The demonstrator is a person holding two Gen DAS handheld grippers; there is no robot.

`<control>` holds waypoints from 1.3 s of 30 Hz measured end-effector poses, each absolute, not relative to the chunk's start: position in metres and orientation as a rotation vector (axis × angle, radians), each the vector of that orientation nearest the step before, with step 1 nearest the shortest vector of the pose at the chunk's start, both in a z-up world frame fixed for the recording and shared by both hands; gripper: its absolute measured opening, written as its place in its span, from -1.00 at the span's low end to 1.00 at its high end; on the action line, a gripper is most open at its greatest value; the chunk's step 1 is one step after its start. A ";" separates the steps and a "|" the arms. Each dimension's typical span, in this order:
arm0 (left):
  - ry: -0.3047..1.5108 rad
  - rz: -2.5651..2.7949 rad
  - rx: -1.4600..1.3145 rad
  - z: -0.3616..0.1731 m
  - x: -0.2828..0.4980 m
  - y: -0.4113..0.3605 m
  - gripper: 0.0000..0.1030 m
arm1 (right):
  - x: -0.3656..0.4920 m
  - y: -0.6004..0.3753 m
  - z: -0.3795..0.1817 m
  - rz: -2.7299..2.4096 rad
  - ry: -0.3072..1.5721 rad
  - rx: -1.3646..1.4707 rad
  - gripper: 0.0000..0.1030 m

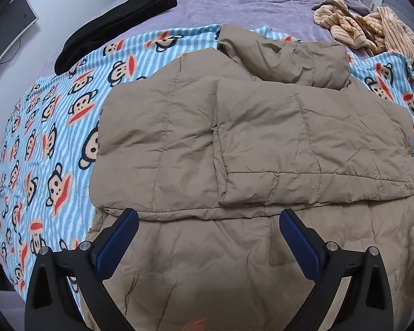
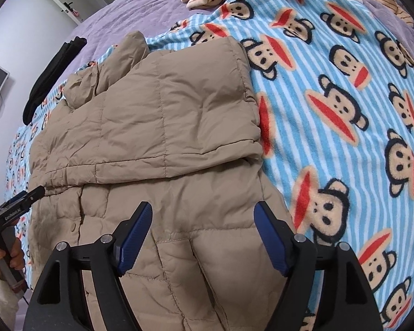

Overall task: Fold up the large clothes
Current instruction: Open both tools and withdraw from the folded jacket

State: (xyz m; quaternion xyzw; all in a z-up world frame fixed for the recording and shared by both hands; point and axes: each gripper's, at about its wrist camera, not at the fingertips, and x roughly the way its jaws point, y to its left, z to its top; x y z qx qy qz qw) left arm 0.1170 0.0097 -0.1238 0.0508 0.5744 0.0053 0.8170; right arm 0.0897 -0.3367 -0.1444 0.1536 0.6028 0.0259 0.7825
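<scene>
A tan quilted puffer jacket (image 1: 234, 138) lies flat on a blue striped monkey-print blanket (image 1: 41, 138). Both sleeves are folded across its body and its collar points away from me. My left gripper (image 1: 207, 218) is open and empty, just above the jacket's lower half near its left side. My right gripper (image 2: 202, 209) is open and empty above the jacket (image 2: 157, 115) near its lower right part. The left gripper (image 2: 22, 195) also shows at the jacket's left edge in the right wrist view.
The blanket (image 2: 345, 110) lies on a purple bedspread (image 1: 234, 5). A folded black garment (image 1: 110, 24) lies at the far left. A heap of beige striped clothes (image 1: 372, 27) lies at the far right. A wall and a monitor (image 1: 11, 27) are to the left.
</scene>
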 end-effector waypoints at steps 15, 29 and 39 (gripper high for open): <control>1.246 -0.005 0.068 -0.102 0.068 -0.001 0.98 | 0.061 -0.343 -0.139 0.193 1.335 0.561 0.99; 1.354 -0.071 0.048 -0.093 -0.011 0.035 0.98 | -0.017 -0.336 -0.131 0.099 1.394 0.732 1.00; 1.371 -0.124 0.053 -0.075 -0.072 0.086 0.98 | -0.074 -0.285 -0.118 0.050 1.410 0.832 0.99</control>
